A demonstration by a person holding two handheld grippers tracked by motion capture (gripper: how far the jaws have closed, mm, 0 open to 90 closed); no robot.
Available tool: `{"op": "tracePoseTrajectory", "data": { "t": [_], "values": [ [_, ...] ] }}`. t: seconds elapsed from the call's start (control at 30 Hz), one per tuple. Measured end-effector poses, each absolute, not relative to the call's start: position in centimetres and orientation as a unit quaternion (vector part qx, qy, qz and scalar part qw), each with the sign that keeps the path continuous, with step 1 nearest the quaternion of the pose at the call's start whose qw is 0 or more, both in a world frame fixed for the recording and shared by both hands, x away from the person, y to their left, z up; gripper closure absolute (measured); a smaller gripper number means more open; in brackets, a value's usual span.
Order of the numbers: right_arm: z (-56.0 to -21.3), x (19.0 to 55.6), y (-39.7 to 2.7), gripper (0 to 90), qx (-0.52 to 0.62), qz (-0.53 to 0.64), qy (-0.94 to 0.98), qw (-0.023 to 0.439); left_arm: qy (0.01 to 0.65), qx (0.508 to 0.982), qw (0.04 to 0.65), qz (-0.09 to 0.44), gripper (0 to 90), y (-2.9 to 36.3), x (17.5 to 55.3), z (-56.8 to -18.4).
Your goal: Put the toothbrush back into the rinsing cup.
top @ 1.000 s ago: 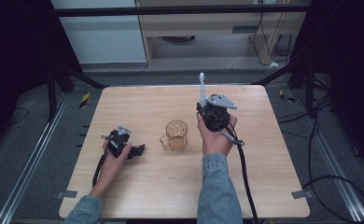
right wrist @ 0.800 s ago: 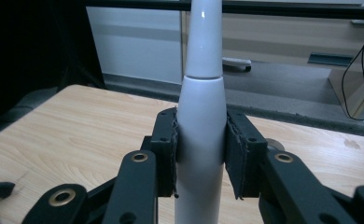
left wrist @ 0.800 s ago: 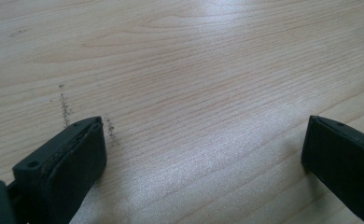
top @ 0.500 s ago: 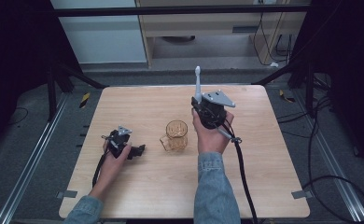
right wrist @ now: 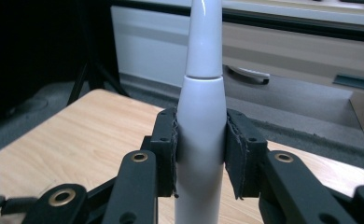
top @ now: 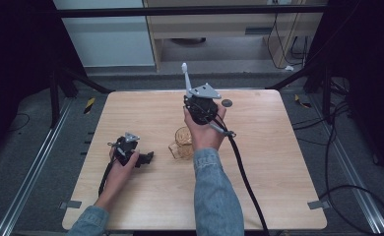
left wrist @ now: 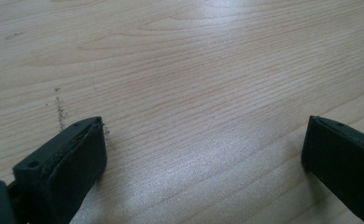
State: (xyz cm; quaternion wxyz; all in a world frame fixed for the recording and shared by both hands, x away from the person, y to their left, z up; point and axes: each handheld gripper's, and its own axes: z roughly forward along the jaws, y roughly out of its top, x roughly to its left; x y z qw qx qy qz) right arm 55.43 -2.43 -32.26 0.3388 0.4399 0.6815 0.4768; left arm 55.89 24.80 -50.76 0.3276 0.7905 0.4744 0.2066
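Clamping a white toothbrush point(right wrist: 201, 116) between its two pads, the right gripper point(top: 200, 105) is held above the table point(top: 278, 162), just past the cup point(top: 182, 143). In the right gripper view the toothbrush's thick body sits squarely between the jaws and its thinner neck rises toward 12 o'clock, out of the top of the picture. In the high view the toothbrush point(top: 185, 77) sticks up from the gripper, tilted slightly toward 11 o'clock. The clear cup stands near the table's middle, at about 7 o'clock from the right gripper and close to the right hand's wrist. At 9 o'clock from the cup, well apart from it, the left gripper point(top: 128, 150) rests low over the wood, its jaws spread wide with only bare table between them.
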Motion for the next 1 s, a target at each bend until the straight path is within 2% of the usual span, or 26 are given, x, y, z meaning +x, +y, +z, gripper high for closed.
{"op": "tracePoseTrajectory", "data": {
  "t": [0.4,1.0],
  "values": [
    [-33.0,54.8,-0.4,66.8,0.394,0.451,0.727,0.336,0.474,0.791,0.328,0.206,0.0,24.8,55.9,-50.8],
    [-35.0,54.6,-0.7,66.8,0.386,0.451,0.733,0.334,0.473,0.792,0.328,0.206,0.0,24.8,55.9,-50.8]
  ]
}}
